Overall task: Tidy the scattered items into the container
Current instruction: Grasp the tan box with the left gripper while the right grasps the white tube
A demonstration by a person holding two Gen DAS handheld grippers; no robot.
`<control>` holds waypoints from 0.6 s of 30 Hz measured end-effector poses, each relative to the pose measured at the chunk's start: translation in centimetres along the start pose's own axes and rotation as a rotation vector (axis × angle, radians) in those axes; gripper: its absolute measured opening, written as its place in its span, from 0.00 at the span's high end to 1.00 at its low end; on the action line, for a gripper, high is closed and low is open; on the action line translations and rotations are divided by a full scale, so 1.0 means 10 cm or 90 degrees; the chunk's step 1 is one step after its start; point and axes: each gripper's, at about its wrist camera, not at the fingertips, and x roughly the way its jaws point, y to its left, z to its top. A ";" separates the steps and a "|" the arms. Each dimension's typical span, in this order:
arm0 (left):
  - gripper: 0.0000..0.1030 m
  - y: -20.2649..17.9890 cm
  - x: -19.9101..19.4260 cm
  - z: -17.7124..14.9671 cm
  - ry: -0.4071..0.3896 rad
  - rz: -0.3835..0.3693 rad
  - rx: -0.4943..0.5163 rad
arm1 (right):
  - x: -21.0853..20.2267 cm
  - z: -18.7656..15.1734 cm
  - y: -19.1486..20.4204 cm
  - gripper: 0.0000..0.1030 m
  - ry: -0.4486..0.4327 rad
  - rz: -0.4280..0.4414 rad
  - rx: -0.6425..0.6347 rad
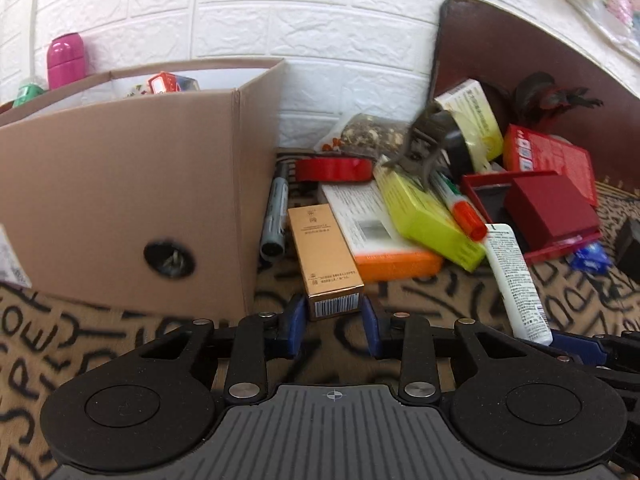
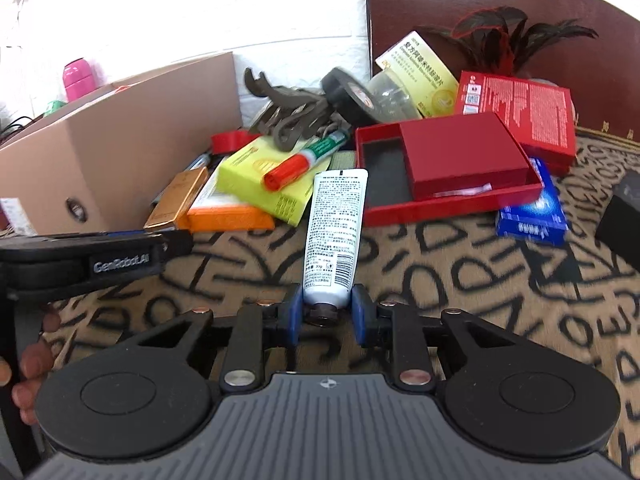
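The open cardboard box (image 1: 120, 184) stands at the left on a letter-patterned cloth and holds a few items. A gold carton (image 1: 324, 256) lies just right of it. My left gripper (image 1: 334, 314) is shut on the carton's near, barcoded end, one blue pad on each side. A white tube (image 2: 334, 232) lies lengthwise in the right wrist view, cap end towards me. My right gripper (image 2: 326, 312) is shut on the tube just above the cap. The same white tube (image 1: 516, 280) shows at the right of the left wrist view.
Behind lies a pile: a yellow-green box (image 1: 428, 216), an orange-edged box (image 1: 372, 236), a red-capped marker (image 2: 296, 164), a grey marker (image 1: 274, 216), red tape (image 1: 332, 170), a brown claw clip (image 2: 292, 112), black tape (image 2: 348, 92). A red tray box (image 2: 460, 160), a blue pack (image 2: 532, 208) and a black box (image 2: 620, 216) lie right.
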 end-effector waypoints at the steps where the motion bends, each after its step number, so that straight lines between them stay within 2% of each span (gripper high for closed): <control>1: 0.71 0.00 -0.06 -0.05 0.002 -0.006 0.002 | -0.06 -0.05 0.02 0.72 0.003 0.002 -0.003; 9: 0.70 0.02 -0.73 -0.49 0.031 -0.038 0.018 | -0.54 -0.38 0.17 0.72 0.037 0.017 -0.025; 11: 0.62 0.04 -0.85 -0.56 0.037 -0.038 0.013 | -0.62 -0.42 0.19 0.70 0.044 0.025 -0.027; 12: 0.50 0.05 -0.89 -0.57 0.037 -0.039 0.007 | -0.65 -0.43 0.20 0.67 0.046 0.030 -0.023; 13: 0.44 0.06 -0.90 -0.57 0.036 -0.037 0.001 | -0.67 -0.43 0.20 0.55 0.046 0.033 -0.018; 14: 0.41 0.07 -0.90 -0.56 0.033 -0.035 -0.006 | -0.68 -0.42 0.21 0.50 0.043 0.034 -0.013; 18: 0.41 0.10 -0.81 -0.48 0.026 -0.028 -0.027 | -0.65 -0.37 0.27 0.51 0.032 0.015 -0.033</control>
